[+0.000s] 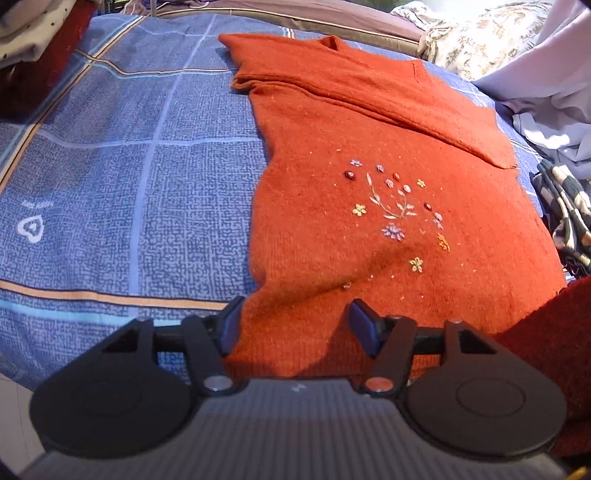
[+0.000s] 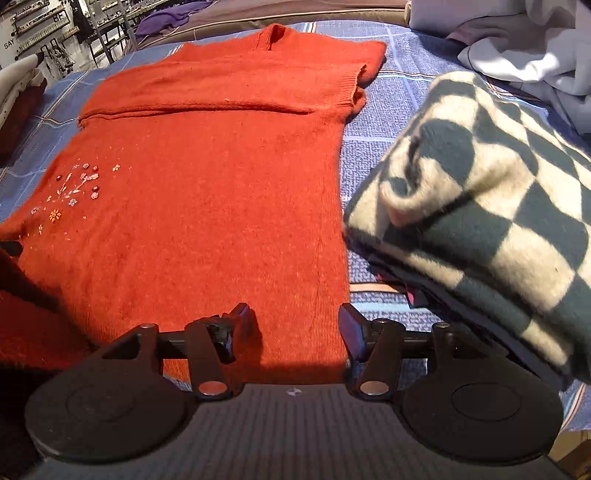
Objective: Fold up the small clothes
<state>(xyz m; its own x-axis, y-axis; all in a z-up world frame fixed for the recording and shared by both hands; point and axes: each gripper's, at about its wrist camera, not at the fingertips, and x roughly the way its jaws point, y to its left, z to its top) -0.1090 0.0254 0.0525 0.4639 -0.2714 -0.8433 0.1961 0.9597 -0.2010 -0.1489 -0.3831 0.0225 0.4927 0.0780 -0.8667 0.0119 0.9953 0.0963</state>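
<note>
Flat on a blue checked bedspread (image 1: 110, 155) lies an orange sweater (image 1: 351, 206), front up, with its neck at the far end and its hem at the near end, next to both tongs. Both sleeves are folded inward across the chest, so that a band of cloth runs from side to side just below the collar (image 2: 273, 35). A small patch of stitched flowers (image 1: 395, 206) sits on the lower part of the sweater, toward the left side as the person sees it.

The left gripper (image 1: 295, 325) is spread wide over the near left corner of the hem, with nothing between its jaws; one blue pad is at the sweater's side edge and the other is over the cloth. The right gripper (image 2: 295, 328) is likewise spread wide over the near right corner of the hem, holding nothing. Whether the fingertips touch the knit or hover just above it is hard to tell from these low views.

Just beside the sweater's right edge lies a folded checkered blanket (image 2: 472, 206) in dark green and cream. Beyond it, pale crumpled fabric (image 2: 517, 48) is heaped at the far right. At the far left of the bed, a stack of folded clothes (image 1: 33, 48) shows in the corner.
</note>
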